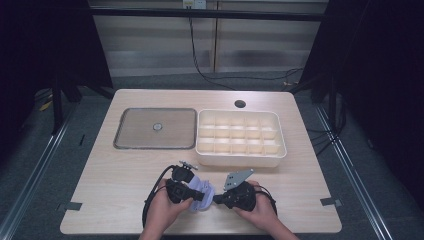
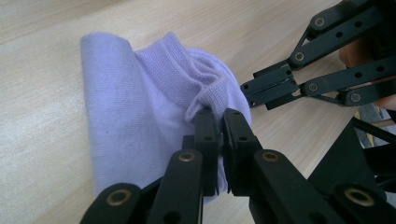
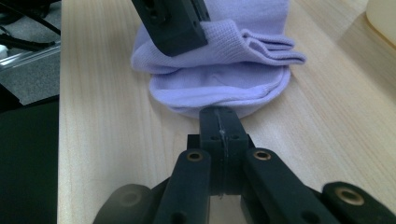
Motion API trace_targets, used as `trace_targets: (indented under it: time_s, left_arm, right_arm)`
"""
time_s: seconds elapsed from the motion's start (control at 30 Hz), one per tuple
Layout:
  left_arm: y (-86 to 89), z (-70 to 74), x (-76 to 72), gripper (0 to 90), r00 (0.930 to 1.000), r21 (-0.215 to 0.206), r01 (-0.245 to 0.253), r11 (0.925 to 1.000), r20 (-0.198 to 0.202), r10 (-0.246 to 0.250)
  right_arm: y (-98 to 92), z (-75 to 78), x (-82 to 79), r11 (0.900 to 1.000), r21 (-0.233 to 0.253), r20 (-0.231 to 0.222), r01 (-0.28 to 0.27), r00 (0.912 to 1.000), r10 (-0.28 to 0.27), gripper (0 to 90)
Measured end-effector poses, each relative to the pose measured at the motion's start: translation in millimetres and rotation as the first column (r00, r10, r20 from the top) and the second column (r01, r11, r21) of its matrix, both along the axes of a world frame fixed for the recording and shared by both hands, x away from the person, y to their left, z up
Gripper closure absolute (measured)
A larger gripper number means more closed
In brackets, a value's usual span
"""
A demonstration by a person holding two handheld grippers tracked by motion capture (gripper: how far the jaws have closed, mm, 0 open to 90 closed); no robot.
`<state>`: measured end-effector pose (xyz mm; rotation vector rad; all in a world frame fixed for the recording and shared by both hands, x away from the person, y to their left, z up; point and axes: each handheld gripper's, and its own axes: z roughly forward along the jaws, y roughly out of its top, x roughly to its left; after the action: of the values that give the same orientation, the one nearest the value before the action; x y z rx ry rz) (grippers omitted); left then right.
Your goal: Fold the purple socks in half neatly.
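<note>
A lilac sock [image 1: 201,189] lies folded on the desk [image 1: 115,175] near its front edge, between the two hand-held grippers and just in front of the white divided box [image 1: 240,137]. The left hand-held gripper [image 1: 197,194] comes in from the sock's left; in the left gripper view its jaws are drawn close together with a fold of the sock [image 2: 140,107] pinched between them near the ribbed cuff. The right hand-held gripper [image 1: 216,200] comes in from the right, its tips at the sock's near edge. In the right gripper view its jaws are pressed together, a thin pale line showing in the seam between them, and the tips touch the rounded edge of the sock [image 3: 224,88]; whether cloth is caught there I cannot tell. The same view shows the left hand-held gripper [image 3: 170,21] resting on top of the sock. The left gripper view shows the right hand-held gripper [image 2: 261,91] at the sock's far side, its black linkage bars reaching in from the upper right. A grey tray [image 1: 135,145] lies on the desk left of the box, well apart from the sock.
</note>
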<state>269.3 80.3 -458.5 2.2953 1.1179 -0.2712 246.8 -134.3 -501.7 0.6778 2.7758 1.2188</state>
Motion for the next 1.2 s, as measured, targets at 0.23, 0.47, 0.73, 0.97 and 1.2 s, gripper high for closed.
trace_targets:
  time_s: [0.23, 0.47, 0.73, 0.97, 1.2]
  left_arm:
    - [-1.0, -1.3, -0.4, 85.2, 1.0, -0.005, -0.004, 1.0, -0.006, 0.004]
    - [-1.7, -0.5, -1.0, 85.1, 1.0, 0.004, 0.004, 1.0, -0.004, -0.004]
    - [-1.7, -0.7, -0.9, 85.0, 1.0, -0.002, -0.003, 1.0, -0.008, 0.003]
    - [-3.5, -4.1, -0.9, 83.6, 0.9997, 0.007, 0.018, 0.9998, -0.017, -0.018]
    - [-4.7, -5.3, -1.9, 83.0, 0.9998, 0.003, 0.008, 1.0, -0.019, -0.008]
  right_arm:
    - [-0.1, 0.3, -0.2, 1.0, -0.004, -0.002, 0.004, 1.0, -0.004, 90.0]
    - [-0.1, 0.2, -0.2, 1.0, -0.003, -0.002, 0.004, 1.0, -0.004, 90.0]
    - [0.1, 0.0, 0.3, 1.0, -0.002, 0.002, -0.001, 1.0, 0.001, 90.0]
    - [0.4, 0.0, 0.4, 1.0, -0.001, 0.002, -0.001, 1.0, 0.001, 90.0]
    - [0.4, 0.0, 0.4, 1.0, -0.001, 0.003, -0.001, 1.0, 0.001, 90.0]
